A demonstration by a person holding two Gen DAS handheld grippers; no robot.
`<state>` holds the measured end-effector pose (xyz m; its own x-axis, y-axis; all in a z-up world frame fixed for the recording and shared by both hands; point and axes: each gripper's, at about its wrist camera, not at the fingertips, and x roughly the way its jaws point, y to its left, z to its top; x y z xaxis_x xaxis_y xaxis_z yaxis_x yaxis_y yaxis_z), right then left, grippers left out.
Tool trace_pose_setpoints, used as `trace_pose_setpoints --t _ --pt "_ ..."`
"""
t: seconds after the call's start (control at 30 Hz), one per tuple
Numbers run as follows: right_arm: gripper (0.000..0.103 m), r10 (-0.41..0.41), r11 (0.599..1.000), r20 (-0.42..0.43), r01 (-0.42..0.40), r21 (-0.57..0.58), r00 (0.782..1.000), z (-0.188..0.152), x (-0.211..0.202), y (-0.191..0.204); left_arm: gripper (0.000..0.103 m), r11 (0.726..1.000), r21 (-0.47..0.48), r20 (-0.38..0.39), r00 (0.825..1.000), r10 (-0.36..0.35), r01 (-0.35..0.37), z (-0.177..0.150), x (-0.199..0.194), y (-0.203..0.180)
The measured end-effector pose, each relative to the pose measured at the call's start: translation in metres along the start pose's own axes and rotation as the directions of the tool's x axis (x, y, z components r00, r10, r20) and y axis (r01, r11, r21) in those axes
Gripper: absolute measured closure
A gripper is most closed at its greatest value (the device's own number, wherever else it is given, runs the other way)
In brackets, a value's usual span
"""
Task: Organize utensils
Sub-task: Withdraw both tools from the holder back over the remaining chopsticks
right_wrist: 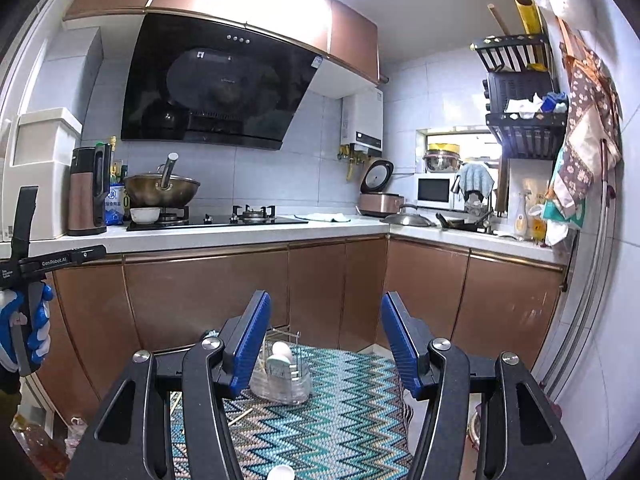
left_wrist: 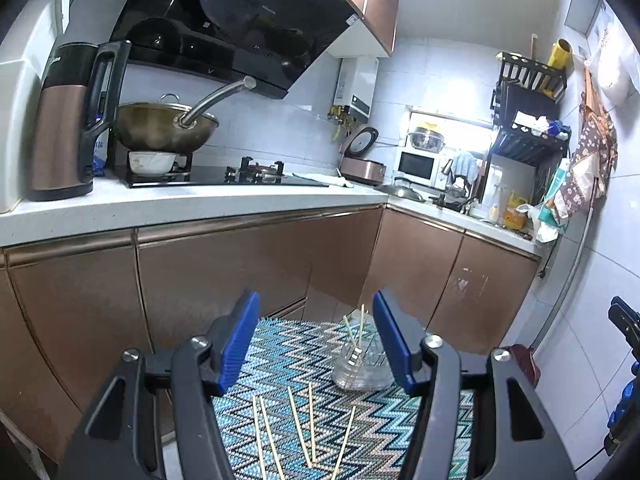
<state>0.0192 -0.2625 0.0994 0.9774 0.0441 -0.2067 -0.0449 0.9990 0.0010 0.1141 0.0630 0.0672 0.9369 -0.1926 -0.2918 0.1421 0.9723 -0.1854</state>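
Chopsticks (left_wrist: 300,432) lie loose on a zigzag mat (left_wrist: 280,344) before a clear holder (left_wrist: 362,368) that has a few standing inside. Left claw (left_wrist: 316,340) and right claw (right_wrist: 326,344) hang open, empty. Thin sticks may roll or slip from blunt pads; a clumsy reach could topple the light holder.

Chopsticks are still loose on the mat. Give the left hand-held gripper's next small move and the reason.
Probably lower the left hand-held gripper onto a loose chopstick: its jaws stand open and empty, five chopsticks lie on the zigzag mat beneath them, and the glass holder already has some standing in it.
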Motion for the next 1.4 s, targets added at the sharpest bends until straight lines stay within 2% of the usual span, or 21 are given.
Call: trace_pose_setpoints --t 0.17,0.37,0.57,0.77,0.87,1.07,1.4 --pt "0.046 0.01 1.0 -0.045 -0.009 0.023 0.999 -0.02 0.006 -0.006 0.046 1.0 0.006 -0.042 0.999 0.013 -0.013 -0.02 0.01 -0.001" --pt "0.046 0.038 0.998 -0.137 -0.029 0.064 0.99 -0.055 0.028 -0.015 0.046 1.0 -0.008 -0.144 0.989 0.011 -0.012 -0.052 0.039 0.003" --pt "0.046 0.083 0.992 -0.233 -0.056 0.117 0.969 -0.099 0.052 -0.026 0.046 1.0 -0.018 -0.28 0.96 -0.004 -0.001 -0.107 0.068 0.014" --pt "0.046 0.105 0.985 -0.326 -0.054 0.163 0.939 -0.145 0.074 -0.034 0.046 0.998 -0.042 -0.384 0.923 0.03 -0.05 -0.162 0.081 0.037" --pt "0.046 0.123 0.979 -0.371 -0.051 0.198 0.921 -0.168 0.084 -0.037 0.046 0.996 -0.014 -0.429 0.9 0.077 -0.092 -0.186 0.084 0.045" --pt "0.046 0.18 0.96 -0.47 -0.049 0.277 0.864 -0.215 0.111 -0.041 0.046 0.987 0.062 -0.459 0.874 0.158 -0.146 -0.206 0.094 0.044" --pt "0.046 0.304 0.933 -0.56 -0.123 0.337 0.771 -0.252 0.158 -0.022 0.046 0.993 0.082 -0.556 0.824 0.113 -0.08 -0.22 0.136 0.026"
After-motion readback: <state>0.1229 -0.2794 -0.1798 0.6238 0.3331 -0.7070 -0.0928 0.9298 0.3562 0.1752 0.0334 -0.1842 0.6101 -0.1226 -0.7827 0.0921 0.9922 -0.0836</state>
